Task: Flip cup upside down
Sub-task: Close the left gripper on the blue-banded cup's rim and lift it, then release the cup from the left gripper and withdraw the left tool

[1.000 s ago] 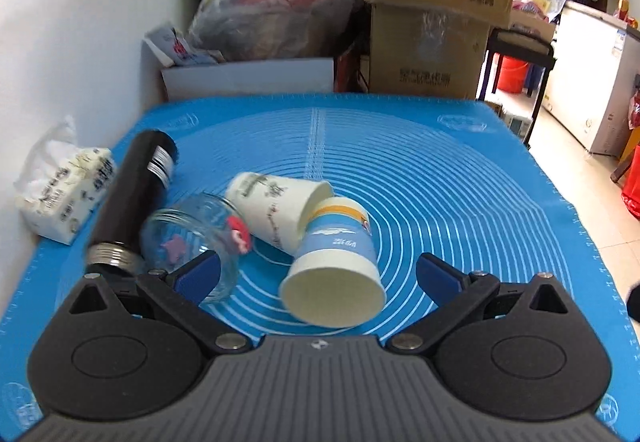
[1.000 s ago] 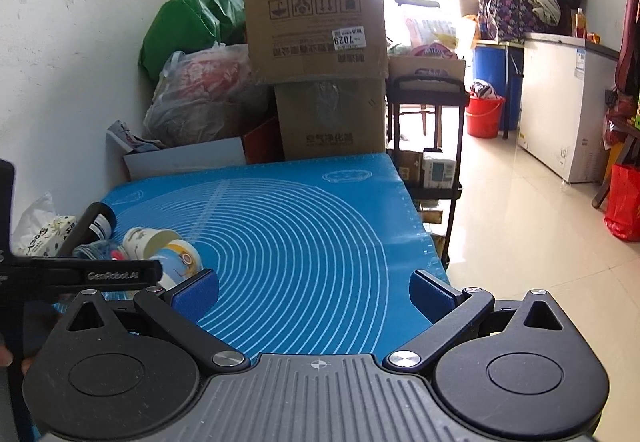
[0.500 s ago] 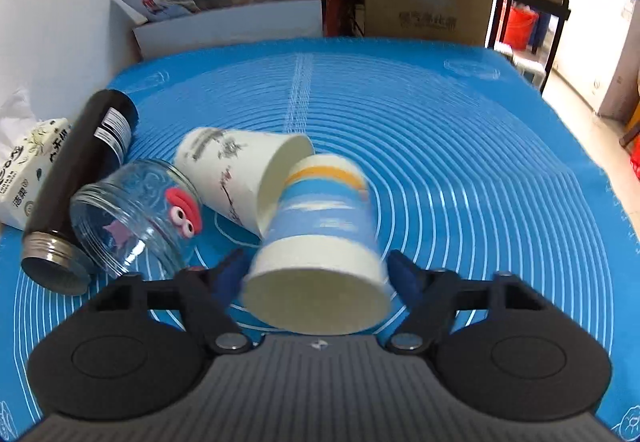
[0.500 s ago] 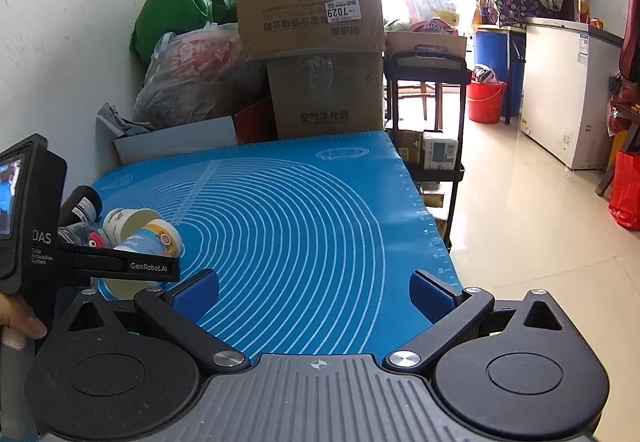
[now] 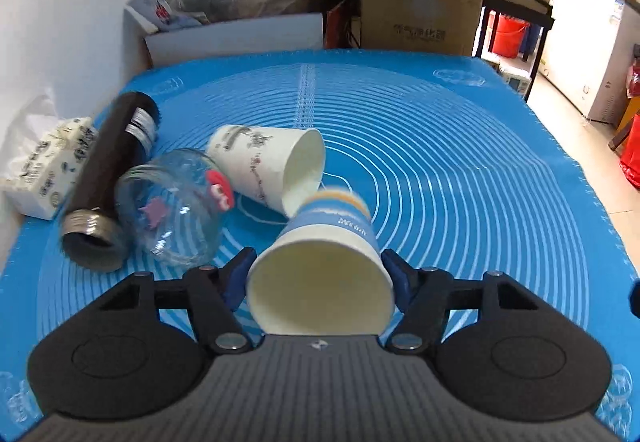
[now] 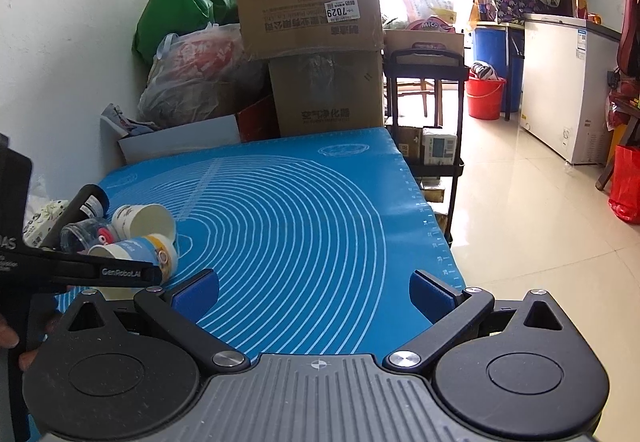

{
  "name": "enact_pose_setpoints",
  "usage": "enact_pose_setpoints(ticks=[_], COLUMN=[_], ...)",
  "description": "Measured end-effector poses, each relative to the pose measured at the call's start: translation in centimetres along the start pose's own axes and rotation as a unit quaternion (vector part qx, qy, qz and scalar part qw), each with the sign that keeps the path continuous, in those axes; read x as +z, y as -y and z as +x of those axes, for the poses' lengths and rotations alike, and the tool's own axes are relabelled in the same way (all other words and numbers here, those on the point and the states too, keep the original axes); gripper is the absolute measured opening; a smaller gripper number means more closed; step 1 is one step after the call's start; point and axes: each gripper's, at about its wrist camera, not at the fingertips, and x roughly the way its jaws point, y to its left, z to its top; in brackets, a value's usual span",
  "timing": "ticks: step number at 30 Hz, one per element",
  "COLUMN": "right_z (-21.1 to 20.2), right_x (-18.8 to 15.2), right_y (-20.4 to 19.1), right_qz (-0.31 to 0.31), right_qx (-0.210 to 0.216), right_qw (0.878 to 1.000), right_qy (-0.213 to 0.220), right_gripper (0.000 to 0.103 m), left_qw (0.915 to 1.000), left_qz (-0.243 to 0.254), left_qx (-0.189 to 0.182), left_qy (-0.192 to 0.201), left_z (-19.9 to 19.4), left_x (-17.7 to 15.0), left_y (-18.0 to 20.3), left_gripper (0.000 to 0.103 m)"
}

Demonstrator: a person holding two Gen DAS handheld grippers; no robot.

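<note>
My left gripper (image 5: 320,278) clamps the blue cup (image 5: 326,242) lying mouth-toward-me between its fingers, one white cup (image 5: 268,162), one glass jar (image 5: 172,206) beyond-left, while my right gripper (image 6: 314,292) gapes wide, empty.

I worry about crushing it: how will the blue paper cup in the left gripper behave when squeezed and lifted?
The blue paper cup looks thin-walled, so its open rim would probably dent under a hard squeeze. It appears empty, hence likely light. The left gripper pads flank it near the rim, the softest part. Tapered and lying on its side, it may roll if released.
</note>
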Motion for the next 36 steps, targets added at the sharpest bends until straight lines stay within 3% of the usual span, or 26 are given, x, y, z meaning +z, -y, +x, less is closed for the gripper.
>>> enact_pose_setpoints(ticks=[15, 27, 36], right_z=[-6.3, -7.2, -6.8], right_x=[-2.5, -3.9, -4.5], right_y=[-3.5, -5.7, -5.9], right_qz=[-0.017, -0.03, -0.03], right_qx=[0.006, 0.008, 0.005], right_qw=[1.0, 0.999, 0.999], right_qy=[0.002, -0.019, -0.032], right_gripper=[0.103, 0.103, 0.103], left_qw=[0.9999, 0.9992, 0.9984], left_qz=[-0.016, -0.019, -0.024], left_qx=[-0.004, -0.015, -0.017], left_qy=[0.004, -0.033, -0.048], left_z=[-6.4, -6.0, -5.6], left_x=[-7.0, -9.7, -9.8], left_y=[-3.5, -4.7, -5.1], left_gripper=[0.067, 0.071, 0.082])
